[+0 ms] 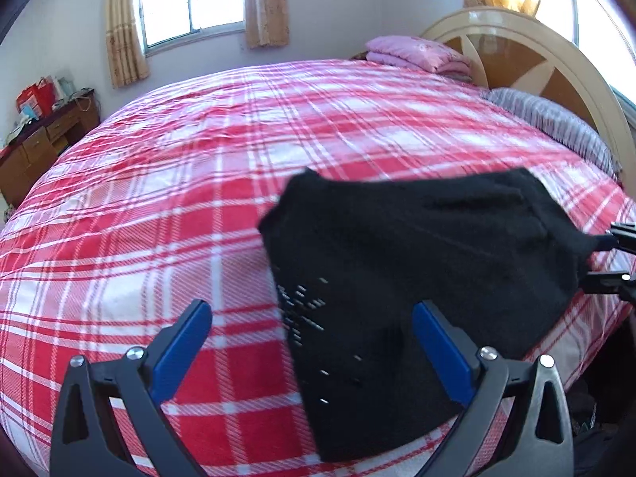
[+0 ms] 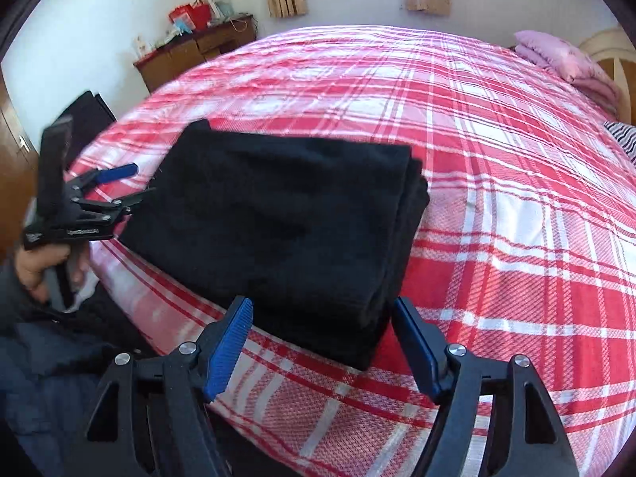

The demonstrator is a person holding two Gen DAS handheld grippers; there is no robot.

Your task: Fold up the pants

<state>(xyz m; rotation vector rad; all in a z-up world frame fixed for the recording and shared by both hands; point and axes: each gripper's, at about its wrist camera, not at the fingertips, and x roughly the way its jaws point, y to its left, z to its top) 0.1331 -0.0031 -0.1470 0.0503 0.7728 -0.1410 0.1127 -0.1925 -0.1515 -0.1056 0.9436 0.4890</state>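
The black pants (image 2: 286, 222) lie folded into a thick rectangular stack near the front edge of the red plaid bed (image 2: 497, 183). They also show in the left wrist view (image 1: 417, 262). My left gripper (image 1: 314, 318) is open, its right pad over the pants' left end, its left pad over the bedspread. It shows in the right wrist view (image 2: 131, 185) at the stack's left side. My right gripper (image 2: 322, 310) is open, straddling the near right corner of the stack. It shows at the right edge of the left wrist view (image 1: 614, 258).
A pink folded blanket (image 1: 417, 53) and a striped pillow (image 1: 556, 123) lie by the wooden headboard (image 1: 528, 51). A wooden dresser (image 2: 194, 49) with clutter stands by the far wall. The bed's front edge is just below the pants.
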